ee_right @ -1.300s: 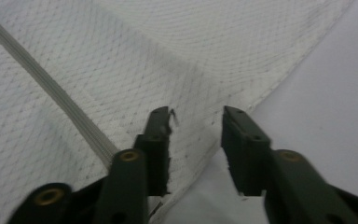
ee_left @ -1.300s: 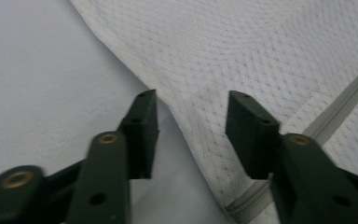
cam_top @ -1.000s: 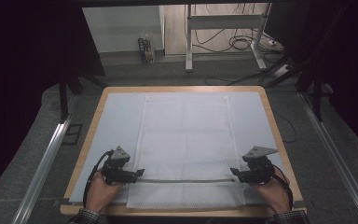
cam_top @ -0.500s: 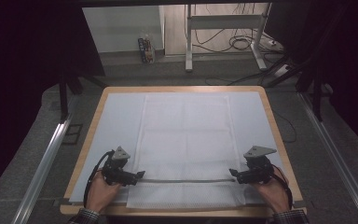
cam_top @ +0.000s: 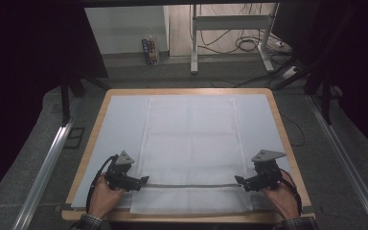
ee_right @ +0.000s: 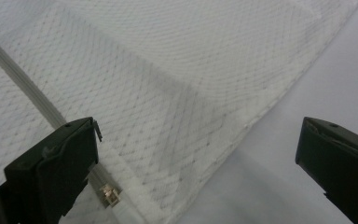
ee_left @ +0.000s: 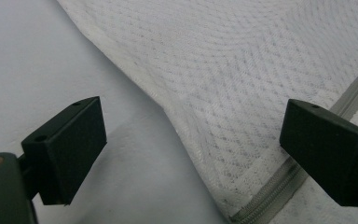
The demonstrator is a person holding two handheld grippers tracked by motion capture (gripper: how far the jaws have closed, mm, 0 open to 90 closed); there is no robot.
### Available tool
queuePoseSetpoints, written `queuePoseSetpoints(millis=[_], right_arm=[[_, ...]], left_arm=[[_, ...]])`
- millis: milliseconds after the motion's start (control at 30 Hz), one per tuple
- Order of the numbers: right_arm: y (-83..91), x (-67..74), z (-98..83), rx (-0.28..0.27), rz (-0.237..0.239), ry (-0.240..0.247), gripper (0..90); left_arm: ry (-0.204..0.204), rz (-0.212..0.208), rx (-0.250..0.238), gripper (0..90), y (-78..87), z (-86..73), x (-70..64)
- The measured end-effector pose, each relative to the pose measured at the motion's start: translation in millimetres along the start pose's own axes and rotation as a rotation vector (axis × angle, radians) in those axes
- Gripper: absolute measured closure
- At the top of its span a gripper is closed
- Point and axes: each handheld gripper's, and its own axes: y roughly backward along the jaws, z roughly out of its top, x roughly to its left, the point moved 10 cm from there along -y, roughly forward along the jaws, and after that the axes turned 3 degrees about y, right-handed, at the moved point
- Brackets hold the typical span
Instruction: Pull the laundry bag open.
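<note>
Standing with jaws wide apart and nothing between them, the left gripper point(cam_top: 143, 180) sits at the left edge of the white mesh bag point(cam_top: 191, 143), level with its grey zipper point(cam_top: 191, 185). The right gripper point(cam_top: 238, 180) faces it at the bag's right edge; its jaws have just been opening, are spread wide and clasp nothing, and the small metal zipper pull point(ee_right: 109, 194) lies by one of them. The bag lies flat on the pale blue mat point(cam_top: 120, 124) covering the wooden table point(cam_top: 90, 143), its zipper running left to right near the near edge.
</note>
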Motion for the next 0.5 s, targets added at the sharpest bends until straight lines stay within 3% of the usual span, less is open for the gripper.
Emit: queuePoseSetpoints(millis=[200, 500], right_arm=[[11.0, 5.6, -7.6, 0.003, 0.01, -0.02, 0.0], [18.3, 21.1, -23.6, 0.045, 0.023, 0.012, 0.0]], left_arm=[[-0.01, -0.004, 0.011, 6.8, -1.9, -1.3, -1.3], [-0.006, -0.013, -0.011, 6.3, -0.3, 1.1, -1.6]])
